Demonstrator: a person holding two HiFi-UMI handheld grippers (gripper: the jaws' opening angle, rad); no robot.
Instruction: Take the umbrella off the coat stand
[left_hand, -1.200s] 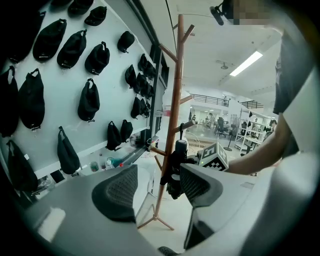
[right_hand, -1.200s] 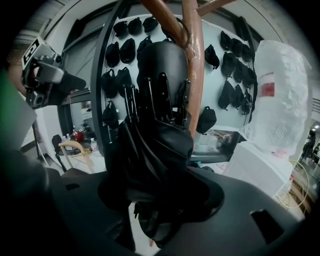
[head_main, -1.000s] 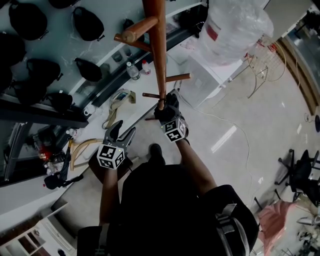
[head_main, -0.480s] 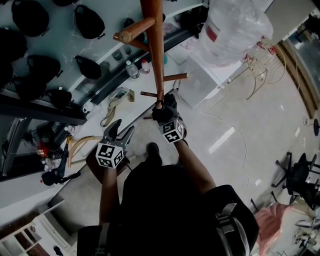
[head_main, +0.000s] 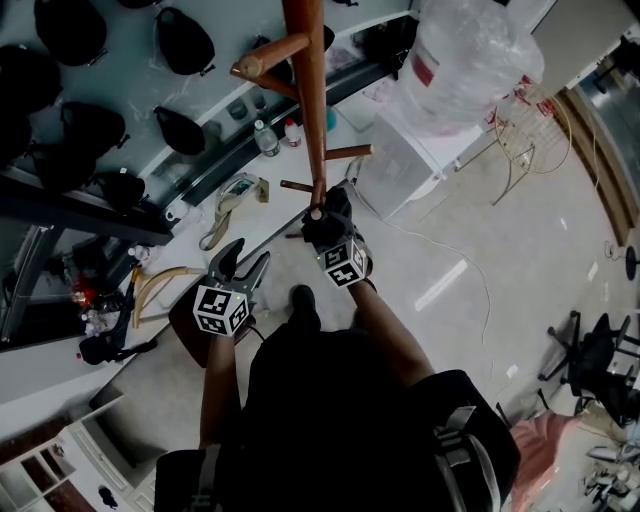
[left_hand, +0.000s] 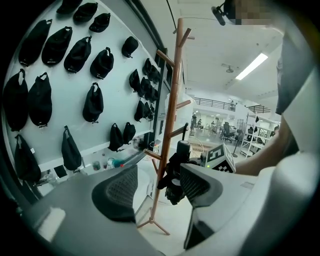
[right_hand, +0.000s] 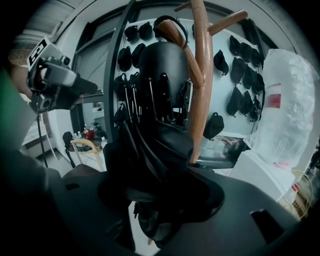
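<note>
Right hand-held gripper (right_hand: 160, 197) grasps the umbrella (right_hand: 160, 95) on the coat stand (right_hand: 201, 75), left hand-held gripper (left_hand: 157, 187) released; next, we judge, we must lift it clear.

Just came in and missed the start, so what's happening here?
A person holds a gripper in each hand at a wooden coat stand. The right gripper has its jaws closed on a folded black umbrella hanging on the stand; it is not yet off. The left gripper hovers off to the side, jaws open and empty.
</note>
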